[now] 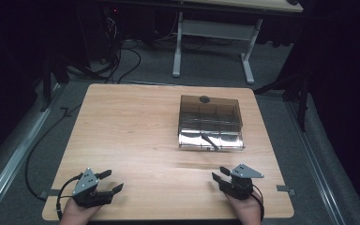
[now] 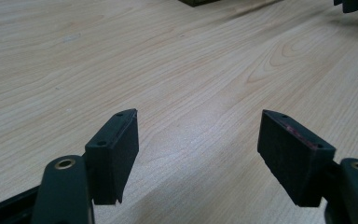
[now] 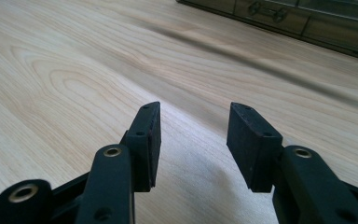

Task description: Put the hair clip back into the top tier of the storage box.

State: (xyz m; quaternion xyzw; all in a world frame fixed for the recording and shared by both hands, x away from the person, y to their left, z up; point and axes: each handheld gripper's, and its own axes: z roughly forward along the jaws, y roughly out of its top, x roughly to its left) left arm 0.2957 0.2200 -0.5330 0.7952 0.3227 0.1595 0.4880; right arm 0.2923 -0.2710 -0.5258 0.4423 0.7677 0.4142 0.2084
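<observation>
Table [image 1: 136, 126]: light wood, bare except one item. Compartment box [image 1: 210, 123]: smoky clear plastic, lid shut, dark latch facing the person, toward 1 o'clock from table centre, likely the thing to be worked. Left tongs [image 1: 113, 181]: at 7 o'clock, spread wide, empty. Right tongs [image 1: 220, 173]: at 5 o'clock, moderately spread, empty, aimed boxward, near it; both seemingly parked ready

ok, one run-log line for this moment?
left tongs: open, empty | right tongs: open, empty | clear box: untouched, far right of table
</observation>
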